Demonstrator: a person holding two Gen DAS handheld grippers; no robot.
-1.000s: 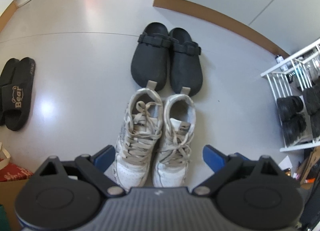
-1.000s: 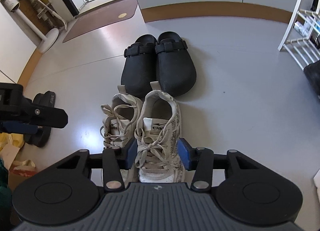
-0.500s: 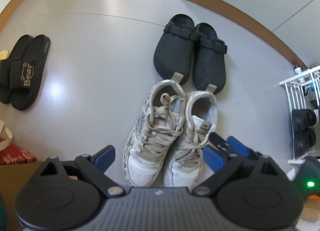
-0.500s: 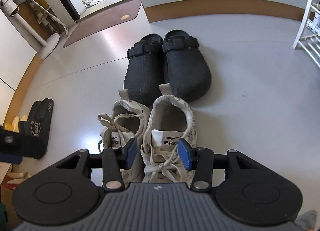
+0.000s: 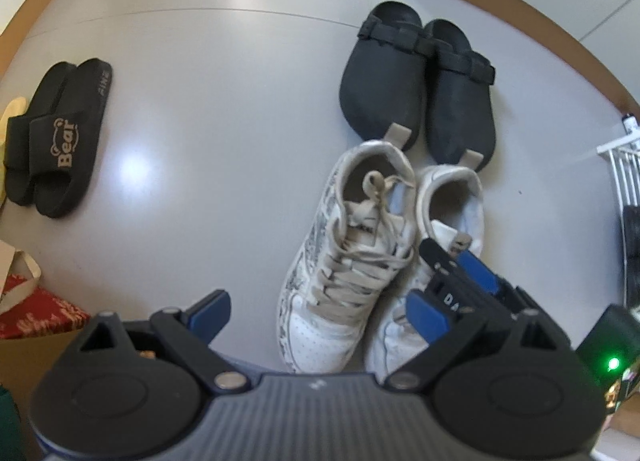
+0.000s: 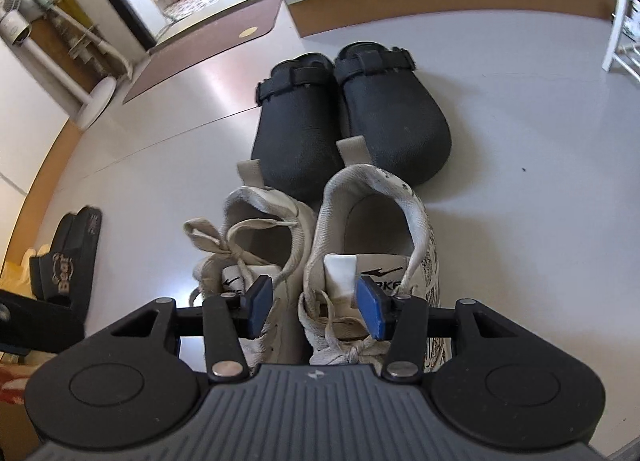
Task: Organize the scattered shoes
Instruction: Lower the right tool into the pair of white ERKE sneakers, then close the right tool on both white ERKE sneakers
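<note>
Pale grey floor (image 5: 192, 109) fills both wrist views, with a pair of white sneakers (image 5: 340, 261) as its centrepiece, parked side by side, heels away from the cameras. Nearest, the left gripper (image 5: 316, 313) hangs over the sneakers' toes with its jaws spread wide on nothing. The right gripper (image 6: 316, 301) sits low over the lacing, jaws part-open astride the inner collar and tongue (image 6: 340, 269) of the right-hand sneaker; whether the pads actually press cannot be told. The shoes look light and soft-sided, their laces loose, so the stiffer heel collar or the padded tongue seems the surest hold. Just beyond the sneakers' heels, almost touching their pull tabs, stands a pair of black clogs (image 6: 352, 117), crowding any forward push. Well left of the sneakers lie black slides (image 5: 56, 137), further left a red bag (image 5: 36, 313); far right, a white rack (image 5: 624, 173). A brown mat (image 6: 208, 45) lies beyond the clogs.
</note>
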